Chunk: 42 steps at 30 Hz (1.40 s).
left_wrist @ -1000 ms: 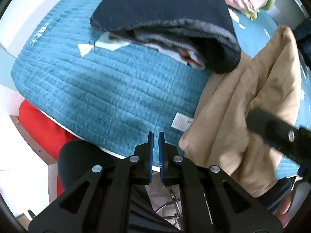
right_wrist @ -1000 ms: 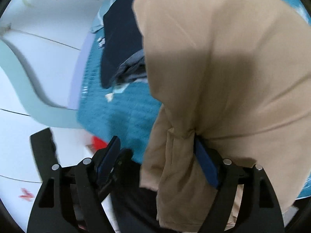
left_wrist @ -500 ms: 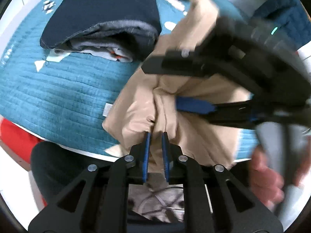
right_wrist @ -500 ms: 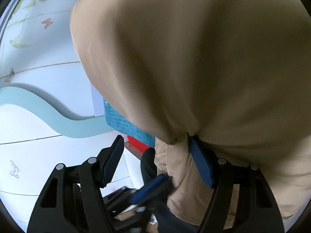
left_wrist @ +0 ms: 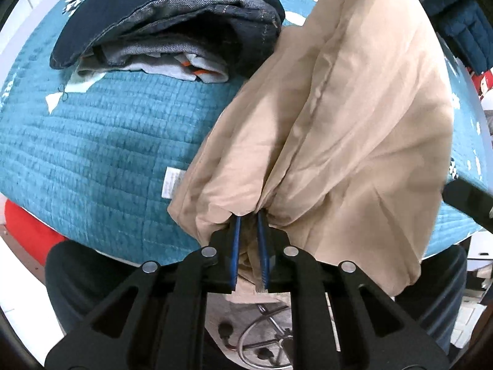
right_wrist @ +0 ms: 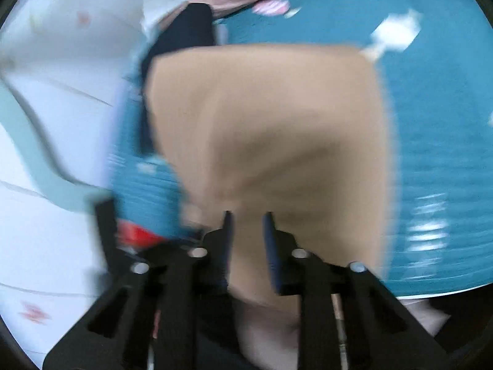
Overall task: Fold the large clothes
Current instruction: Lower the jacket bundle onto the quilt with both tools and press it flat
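Bed quilt point(left_wrist: 92, 141), teal, spreads under everything. Your beige garment point(left_wrist: 354, 129) drapes over its near edge, bunched and hanging. Folded dark clothes stack point(left_wrist: 172, 24) sits beyond, touching the beige cloth. Your left tongs point(left_wrist: 248, 231) clamp a gathered beige fold. Your right tongs point(right_wrist: 248, 231) are closing, beige cloth between them; view blurred.

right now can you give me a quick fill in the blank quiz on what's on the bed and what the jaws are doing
1. The left gripper is shut on the ____ garment.
2. The quilt that covers the bed is ____ in colour.
3. The folded stack on the quilt has a dark ____ piece on top.
4. The jaws of the right gripper are closing with ____ cloth between them.

Missing words: beige; teal; navy; beige
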Each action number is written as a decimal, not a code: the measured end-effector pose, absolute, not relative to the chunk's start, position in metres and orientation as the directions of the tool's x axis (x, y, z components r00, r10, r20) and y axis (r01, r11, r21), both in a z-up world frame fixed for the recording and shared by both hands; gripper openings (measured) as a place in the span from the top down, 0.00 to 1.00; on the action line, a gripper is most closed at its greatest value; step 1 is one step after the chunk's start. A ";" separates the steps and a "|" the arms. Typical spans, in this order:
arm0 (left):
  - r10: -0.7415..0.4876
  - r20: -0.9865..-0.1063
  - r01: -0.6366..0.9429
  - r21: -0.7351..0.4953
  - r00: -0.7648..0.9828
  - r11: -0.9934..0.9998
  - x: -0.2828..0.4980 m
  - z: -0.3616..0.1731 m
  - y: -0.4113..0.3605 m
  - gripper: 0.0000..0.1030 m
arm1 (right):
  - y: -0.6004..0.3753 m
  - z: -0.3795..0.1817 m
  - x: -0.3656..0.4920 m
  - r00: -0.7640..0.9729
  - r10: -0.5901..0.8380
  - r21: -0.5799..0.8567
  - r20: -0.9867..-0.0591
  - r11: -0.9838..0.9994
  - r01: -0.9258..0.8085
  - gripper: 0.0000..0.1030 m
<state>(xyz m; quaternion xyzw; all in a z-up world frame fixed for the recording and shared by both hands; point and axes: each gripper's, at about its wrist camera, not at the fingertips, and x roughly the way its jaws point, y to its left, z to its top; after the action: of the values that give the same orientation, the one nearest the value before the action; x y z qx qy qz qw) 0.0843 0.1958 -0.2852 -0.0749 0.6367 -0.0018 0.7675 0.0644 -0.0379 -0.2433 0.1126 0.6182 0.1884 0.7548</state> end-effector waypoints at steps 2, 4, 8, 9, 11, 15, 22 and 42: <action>-0.070 -0.979 -0.079 -0.087 0.194 0.993 0.089 -0.291 0.190 0.88 | -0.034 -0.272 0.056 0.118 0.370 0.348 -0.921 0.922 -0.171 0.84; -0.027 -0.979 -0.055 -0.039 0.202 0.998 0.088 -0.292 0.181 0.88 | -0.022 -0.311 0.055 0.086 0.335 0.316 -0.938 0.932 -0.179 0.84; 0.031 -0.982 -0.066 0.019 0.186 0.998 0.084 -0.284 0.177 0.88 | 0.000 -0.310 0.050 0.129 0.271 0.237 -0.954 0.944 -0.229 0.83; 0.030 -0.983 -0.083 0.015 0.181 0.996 0.083 -0.280 0.178 0.88 | 0.001 -0.309 0.048 0.133 0.265 0.228 -0.955 0.943 -0.241 0.83; 0.012 -0.984 -0.103 -0.006 0.178 0.995 0.082 -0.265 0.177 0.88 | -0.002 -0.309 0.050 0.128 0.290 0.257 -0.948 0.940 -0.226 0.83; -0.003 -0.969 -0.076 -0.022 0.246 0.997 0.084 -0.232 0.163 0.87 | -0.018 -0.316 0.059 0.091 0.381 0.368 -0.920 0.920 -0.130 0.83; -0.008 -0.968 -0.054 -0.023 0.251 0.998 0.120 -0.256 0.152 0.86 | -0.034 -0.322 0.078 0.085 0.384 0.376 -0.919 0.921 -0.102 0.85; -0.042 -0.978 -0.122 -0.068 0.206 0.990 0.151 -0.301 0.163 0.85 | -0.057 -0.327 0.148 0.116 0.501 0.504 -0.858 0.864 -0.003 0.92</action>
<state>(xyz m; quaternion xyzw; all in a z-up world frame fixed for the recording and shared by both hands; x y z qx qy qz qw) 0.1514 0.1630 -0.3009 -0.0651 0.6297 0.0256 0.7737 0.1481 -0.0574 -0.3271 0.1937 0.6416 0.1747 0.7213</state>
